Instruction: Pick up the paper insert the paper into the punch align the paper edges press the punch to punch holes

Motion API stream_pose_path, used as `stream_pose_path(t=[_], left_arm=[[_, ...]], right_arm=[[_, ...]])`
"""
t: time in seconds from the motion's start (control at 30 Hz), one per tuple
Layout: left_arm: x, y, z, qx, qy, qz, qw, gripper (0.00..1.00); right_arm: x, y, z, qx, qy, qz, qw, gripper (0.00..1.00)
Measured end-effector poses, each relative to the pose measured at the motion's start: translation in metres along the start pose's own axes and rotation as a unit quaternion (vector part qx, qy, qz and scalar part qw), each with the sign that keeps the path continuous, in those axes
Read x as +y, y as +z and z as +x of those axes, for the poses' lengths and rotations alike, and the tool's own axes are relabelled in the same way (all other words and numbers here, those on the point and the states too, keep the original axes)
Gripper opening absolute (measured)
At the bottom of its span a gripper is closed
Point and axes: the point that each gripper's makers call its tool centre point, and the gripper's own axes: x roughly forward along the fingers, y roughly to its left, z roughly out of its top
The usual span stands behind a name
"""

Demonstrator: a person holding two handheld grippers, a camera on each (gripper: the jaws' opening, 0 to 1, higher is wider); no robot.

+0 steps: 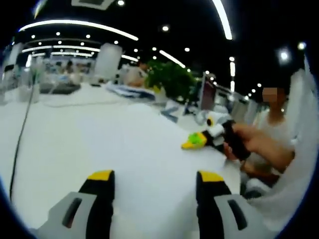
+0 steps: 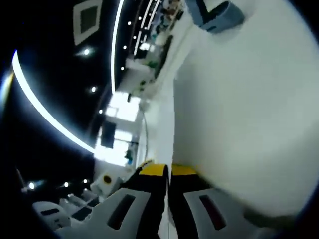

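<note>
In the left gripper view my left gripper [image 1: 155, 178] hangs open over the white table [image 1: 75, 149], nothing between its yellow-tipped jaws. A hand [image 1: 254, 142] at the right holds my right gripper [image 1: 192, 143] low over the table. The right gripper view is rolled sideways. There my right gripper [image 2: 168, 172] has its jaws pressed together on the edge of a large white sheet of paper [image 2: 239, 114], which spreads to the right. A blue-grey device, probably the punch [image 2: 214, 17], lies beyond the sheet at the top.
A person sits at the table's right side [image 1: 279, 134]. A thin dark cable [image 1: 20, 134] runs across the table at the left. A green plant [image 1: 169, 77], a monitor [image 1: 207, 94] and desk clutter stand at the far edge.
</note>
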Motion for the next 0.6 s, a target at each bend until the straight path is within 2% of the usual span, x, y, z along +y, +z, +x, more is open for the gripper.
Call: stream_pose_path(t=[0.1,0.17,0.2,0.23,0.27,0.37,0.47,0.53,0.6], left_arm=[[-0.011,0.001,-0.008,-0.005,-0.015,-0.063,0.9979,0.68],[-0.01,-0.012,-0.012,0.029,-0.007,-0.101,0.9944,0.66],[-0.01,-0.006,-0.011,0.011,-0.019,-0.077,0.9967,0.64],[-0.009,-0.009,-0.017,0.012,-0.007,-0.11,0.9938,0.65],[-0.009,-0.009,-0.021,0.01,-0.004,-0.126,0.9919,0.66],[-0.015,-0.005,-0.028,0.007,-0.007,-0.14,0.9901,0.72],[-0.026,0.003,-0.035,-0.007,-0.024,-0.15,0.9884,0.72],[-0.036,0.009,-0.037,-0.019,-0.045,-0.179,0.9827,0.73],[-0.041,0.007,-0.034,-0.017,-0.057,-0.207,0.9766,0.73]], right_arm=[[-0.001,0.008,0.001,-0.014,-0.001,0.008,0.9999,0.04],[0.001,0.014,0.004,-0.024,0.008,0.025,0.9994,0.04],[0.001,0.015,0.006,-0.026,0.012,0.031,0.9991,0.04],[0.002,0.017,0.007,-0.028,0.015,0.034,0.9989,0.03],[0.001,0.02,0.008,-0.029,0.016,0.035,0.9988,0.03],[0.002,0.025,0.011,-0.039,0.015,0.035,0.9985,0.03],[0.003,0.03,0.015,-0.046,0.02,0.041,0.9979,0.03],[0.006,0.034,0.02,-0.051,0.03,0.053,0.9968,0.03],[0.009,0.037,0.024,-0.055,0.036,0.058,0.9962,0.03]])
